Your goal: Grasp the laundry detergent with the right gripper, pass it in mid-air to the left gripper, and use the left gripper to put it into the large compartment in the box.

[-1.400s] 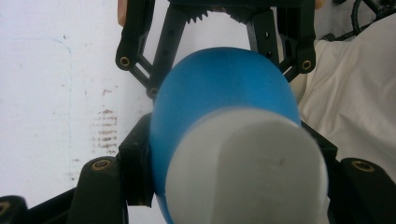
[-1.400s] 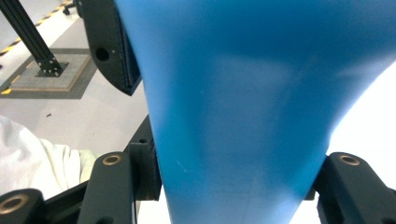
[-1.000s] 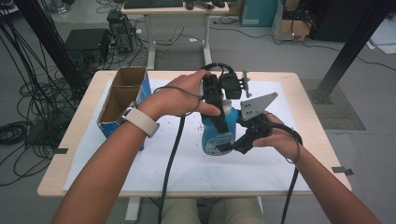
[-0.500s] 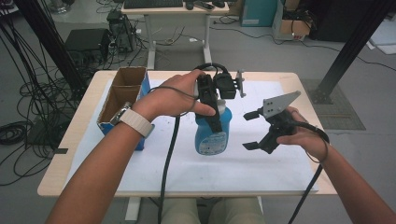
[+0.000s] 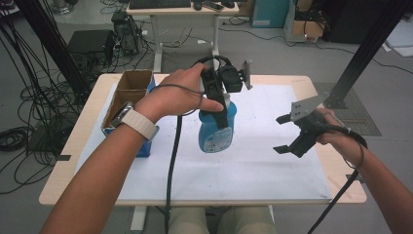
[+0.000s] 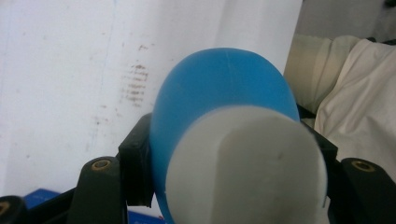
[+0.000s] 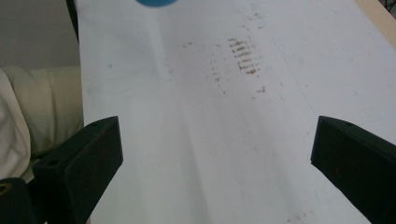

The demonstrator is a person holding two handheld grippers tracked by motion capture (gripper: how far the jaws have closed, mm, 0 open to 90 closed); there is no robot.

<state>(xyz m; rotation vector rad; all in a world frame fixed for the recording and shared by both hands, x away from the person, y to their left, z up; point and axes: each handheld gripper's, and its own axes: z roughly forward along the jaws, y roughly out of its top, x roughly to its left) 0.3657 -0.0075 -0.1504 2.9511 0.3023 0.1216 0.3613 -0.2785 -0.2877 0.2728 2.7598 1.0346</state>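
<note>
Bottle (image 5: 216,130), blue with a pale cap, stands mid-table on the white sheet (image 5: 253,165) in the high view, its top clamped by the left gripper (image 5: 220,105). A cardboard box (image 5: 127,95) sits near the table's left edge; the right gripper (image 5: 287,134) hovers wide apart over bare sheet, well clear of the bottle. In the left gripper view, both jaws press the bottle (image 6: 224,107) just below the cap (image 6: 247,168). In the right gripper view, the right gripper (image 7: 215,154) spreads wide over stained sheet (image 7: 210,116), holding nothing.
</note>
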